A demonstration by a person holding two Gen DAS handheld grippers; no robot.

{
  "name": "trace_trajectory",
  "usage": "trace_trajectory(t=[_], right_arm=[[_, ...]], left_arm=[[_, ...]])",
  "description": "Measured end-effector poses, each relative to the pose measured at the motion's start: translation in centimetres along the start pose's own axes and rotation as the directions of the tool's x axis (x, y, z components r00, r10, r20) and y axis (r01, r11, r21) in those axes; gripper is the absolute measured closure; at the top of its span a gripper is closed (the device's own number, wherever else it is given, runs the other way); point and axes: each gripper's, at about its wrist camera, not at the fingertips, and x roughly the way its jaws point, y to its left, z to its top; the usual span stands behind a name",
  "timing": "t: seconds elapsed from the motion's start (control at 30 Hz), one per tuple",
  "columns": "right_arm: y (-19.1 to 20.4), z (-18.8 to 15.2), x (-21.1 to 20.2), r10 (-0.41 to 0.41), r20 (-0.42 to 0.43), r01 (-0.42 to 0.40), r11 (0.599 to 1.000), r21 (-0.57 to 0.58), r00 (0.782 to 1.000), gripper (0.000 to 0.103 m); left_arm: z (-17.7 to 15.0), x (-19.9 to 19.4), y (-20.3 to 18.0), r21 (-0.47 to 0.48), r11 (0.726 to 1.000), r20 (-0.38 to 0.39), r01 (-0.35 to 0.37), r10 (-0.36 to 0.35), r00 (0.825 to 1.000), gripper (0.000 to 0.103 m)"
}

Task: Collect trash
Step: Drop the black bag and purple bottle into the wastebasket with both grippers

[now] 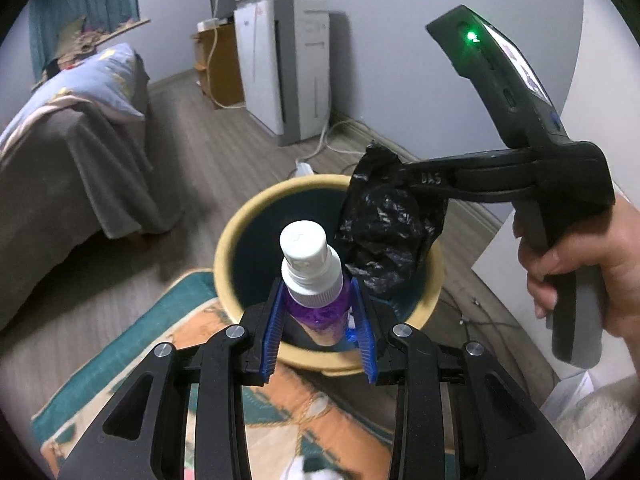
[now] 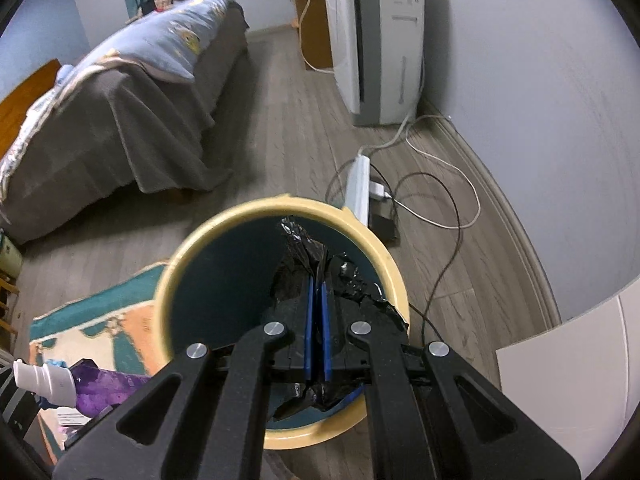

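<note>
The left gripper (image 1: 320,316) has its jaws partly closed on a purple bottle (image 1: 318,300), held just above the near rim of the bin (image 1: 228,240). The right gripper (image 2: 318,320) pinches a crumpled black bag (image 2: 304,248) over the bin's mouth. Neither is dropped yet; the visible part of the bin's dark inside looks empty.

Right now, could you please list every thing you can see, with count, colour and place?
bin: one, cream rim, dark inside, on the floor below both tongs
bottle: one, purple, white cap, in the left tongs above the bin
plastic bag: one, black, crumpled, in the right tongs above the bin
rug: one, teal and orange, beside the bin
bed: one, grey cover, far left
power strip: one, white, behind the bin
left tongs: one, black, blue pads
right tongs: one, black, shut
hand: one, holding the right tongs
</note>
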Motion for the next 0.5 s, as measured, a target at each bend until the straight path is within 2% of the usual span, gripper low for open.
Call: trace_trajectory(t=[0.13,0.5], right_arm=[[-0.2,-0.2,1.0,-0.007,-0.027,0.007,1.0,0.005,1.0,0.1],[-0.1,-0.1,2.4,0.013,-0.061,-0.013,1.0,0.006,0.998,0.1]], left_arm=[[0.2,2.2,0.4,0.007,1.0,-0.035,-0.005,0.005,0.999,0.069],[0.8,7.5,3.0,-0.084,0.996,-0.128,-0.041,0.03,0.991,0.069]])
